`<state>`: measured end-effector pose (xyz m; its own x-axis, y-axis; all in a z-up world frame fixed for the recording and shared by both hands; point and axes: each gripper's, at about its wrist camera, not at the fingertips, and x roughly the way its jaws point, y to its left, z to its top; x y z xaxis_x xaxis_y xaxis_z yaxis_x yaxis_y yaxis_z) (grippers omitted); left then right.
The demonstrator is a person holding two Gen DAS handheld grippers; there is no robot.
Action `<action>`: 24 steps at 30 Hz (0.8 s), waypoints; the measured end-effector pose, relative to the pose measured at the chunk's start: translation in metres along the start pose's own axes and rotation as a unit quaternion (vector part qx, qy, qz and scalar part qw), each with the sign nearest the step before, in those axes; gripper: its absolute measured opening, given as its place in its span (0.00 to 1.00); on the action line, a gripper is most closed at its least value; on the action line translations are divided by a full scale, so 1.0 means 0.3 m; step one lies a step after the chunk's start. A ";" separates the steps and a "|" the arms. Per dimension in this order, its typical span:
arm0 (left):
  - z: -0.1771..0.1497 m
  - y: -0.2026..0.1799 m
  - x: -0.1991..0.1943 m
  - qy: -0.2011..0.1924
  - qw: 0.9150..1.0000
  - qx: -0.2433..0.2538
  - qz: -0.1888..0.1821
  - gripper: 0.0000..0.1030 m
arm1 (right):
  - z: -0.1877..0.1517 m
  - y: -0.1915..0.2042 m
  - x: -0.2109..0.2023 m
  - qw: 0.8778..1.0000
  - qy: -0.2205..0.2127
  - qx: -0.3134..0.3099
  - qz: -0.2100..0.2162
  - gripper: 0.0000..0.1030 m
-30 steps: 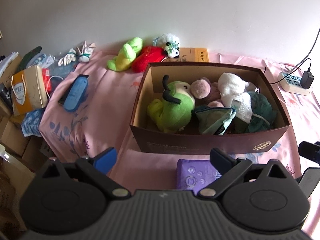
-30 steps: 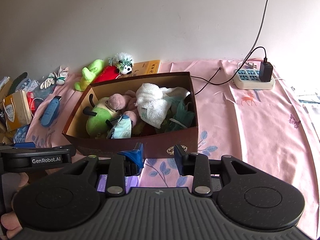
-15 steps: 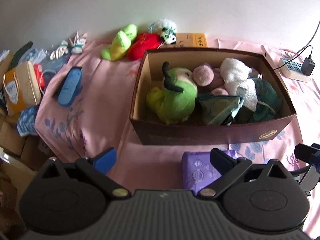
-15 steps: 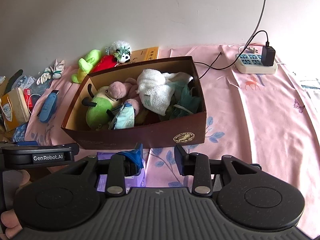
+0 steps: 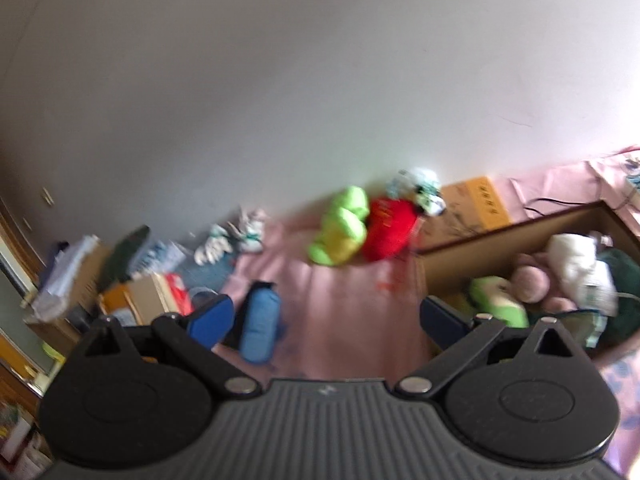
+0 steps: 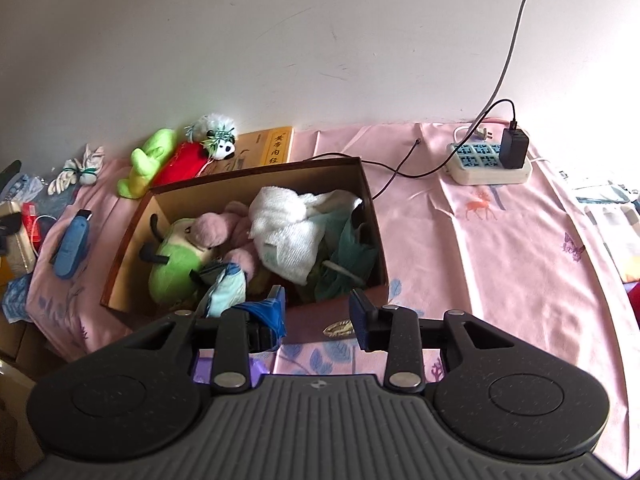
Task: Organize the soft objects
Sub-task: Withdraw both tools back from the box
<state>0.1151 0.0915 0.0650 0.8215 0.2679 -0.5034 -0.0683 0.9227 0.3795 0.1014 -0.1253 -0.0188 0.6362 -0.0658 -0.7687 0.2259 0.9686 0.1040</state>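
Observation:
A brown cardboard box (image 6: 372,216) on the pink cloth holds a green plush (image 6: 176,258), a pink plush (image 6: 218,232), a white towel (image 6: 288,224) and dark green cloth (image 6: 350,248). Behind it lie a green-yellow plush (image 5: 340,232), a red plush (image 5: 386,226) and a white panda plush (image 6: 218,140). My left gripper (image 5: 326,316) is open and empty, raised over the cloth left of the box (image 5: 500,236). My right gripper (image 6: 318,312) is open and empty at the box's near wall. A purple packet (image 6: 204,366) lies under it.
A blue case (image 5: 260,326) lies on the cloth's left side, with white gloves (image 5: 230,236) behind. Boxes and clutter (image 5: 132,296) stand past the left edge. A power strip (image 6: 490,162) with charger and cables sits at the back right. A yellow book (image 6: 266,152) lies behind the box.
My left gripper has swung up and to the left, so the view now shows the wall and the toys behind the box, blurred. My right gripper has moved slightly closer to the box.

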 end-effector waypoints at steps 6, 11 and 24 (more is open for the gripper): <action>0.028 0.113 0.052 -0.031 0.998 0.019 0.050 0.97 | 0.040 0.008 0.032 1.000 -0.006 0.000 -0.015 0.18; 0.039 0.123 0.049 -0.024 1.000 0.003 0.006 0.97 | 0.065 0.019 0.044 1.000 -0.006 0.005 -0.017 0.18; 0.002 -0.171 0.013 0.037 0.986 -0.077 -0.145 0.98 | 0.088 -0.034 0.031 0.999 -0.016 0.008 -0.036 0.18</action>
<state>0.1220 0.0451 0.0441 0.7765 0.0017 -0.6301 0.0724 0.9931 0.0919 0.1244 -0.1421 -0.0103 0.6411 -0.1430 -0.7540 0.2830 0.9573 0.0591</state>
